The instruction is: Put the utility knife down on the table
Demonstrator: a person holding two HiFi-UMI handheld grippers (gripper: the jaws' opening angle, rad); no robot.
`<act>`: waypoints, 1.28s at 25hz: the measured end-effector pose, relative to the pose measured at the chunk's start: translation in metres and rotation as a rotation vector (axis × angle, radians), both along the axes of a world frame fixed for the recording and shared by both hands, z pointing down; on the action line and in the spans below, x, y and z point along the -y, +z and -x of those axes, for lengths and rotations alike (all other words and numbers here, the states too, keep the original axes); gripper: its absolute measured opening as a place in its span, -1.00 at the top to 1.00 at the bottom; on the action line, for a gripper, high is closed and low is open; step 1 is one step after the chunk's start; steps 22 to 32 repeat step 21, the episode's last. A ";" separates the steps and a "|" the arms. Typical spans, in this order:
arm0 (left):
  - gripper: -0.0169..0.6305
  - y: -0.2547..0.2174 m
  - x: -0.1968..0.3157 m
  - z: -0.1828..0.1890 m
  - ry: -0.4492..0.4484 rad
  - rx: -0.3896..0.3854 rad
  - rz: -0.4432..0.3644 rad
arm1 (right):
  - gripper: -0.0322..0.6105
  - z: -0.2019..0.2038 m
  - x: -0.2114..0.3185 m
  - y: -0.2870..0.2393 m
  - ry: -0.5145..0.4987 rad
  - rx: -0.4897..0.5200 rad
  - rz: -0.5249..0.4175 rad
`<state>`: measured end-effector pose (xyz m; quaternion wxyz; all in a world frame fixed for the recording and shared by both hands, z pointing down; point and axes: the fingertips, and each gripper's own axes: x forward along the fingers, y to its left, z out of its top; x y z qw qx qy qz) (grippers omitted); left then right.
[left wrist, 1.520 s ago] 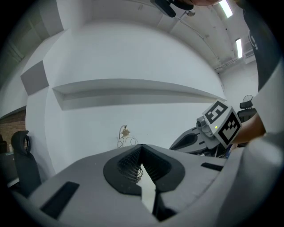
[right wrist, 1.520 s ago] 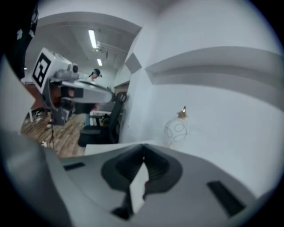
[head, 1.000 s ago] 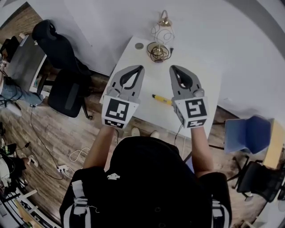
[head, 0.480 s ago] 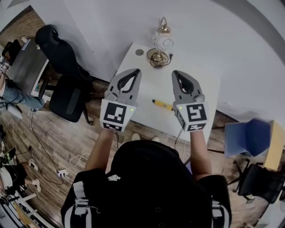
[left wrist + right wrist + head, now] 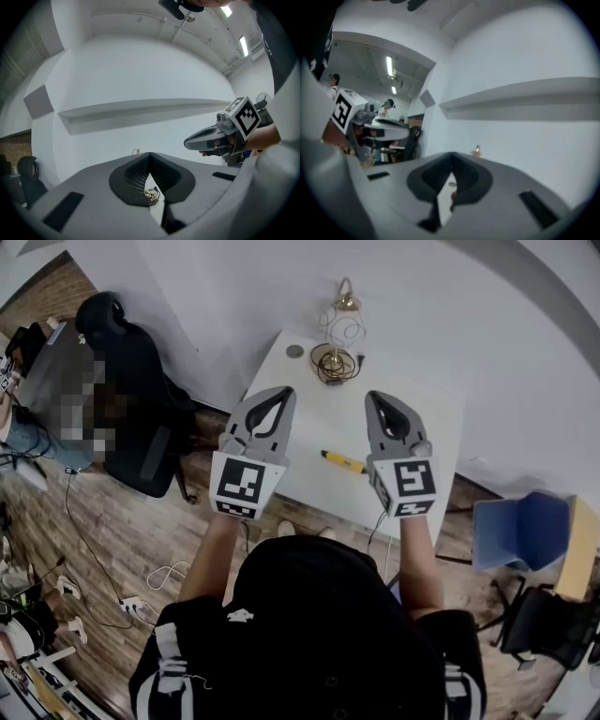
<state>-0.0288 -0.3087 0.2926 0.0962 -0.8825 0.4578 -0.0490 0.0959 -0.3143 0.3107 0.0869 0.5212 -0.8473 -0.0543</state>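
A yellow utility knife [image 5: 342, 461] lies flat on the white table [image 5: 427, 432], near its front edge. It sits between my two grippers and touches neither. My left gripper [image 5: 286, 391] hovers level over the table's left side, shut and empty, its fingertips meeting in the left gripper view [image 5: 149, 154]. My right gripper [image 5: 375, 397] hovers over the right side, also shut with nothing in it, and its tips meet in the right gripper view [image 5: 451, 154]. The knife is hidden in both gripper views.
A brass wire lamp [image 5: 336, 351] with a coiled cord and a small round disc [image 5: 295, 351] stand at the table's far edge. A black office chair [image 5: 136, 423] is left of the table, a blue chair [image 5: 520, 526] right. Cables [image 5: 155, 582] lie on the wooden floor.
The head view has shifted slightly. Both grippers stay shut in the same places over the table, and the knife has not moved.
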 end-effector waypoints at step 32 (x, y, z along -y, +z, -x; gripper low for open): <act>0.90 0.003 0.001 0.000 -0.007 -0.003 0.002 | 0.79 0.004 0.001 0.006 -0.017 -0.013 0.020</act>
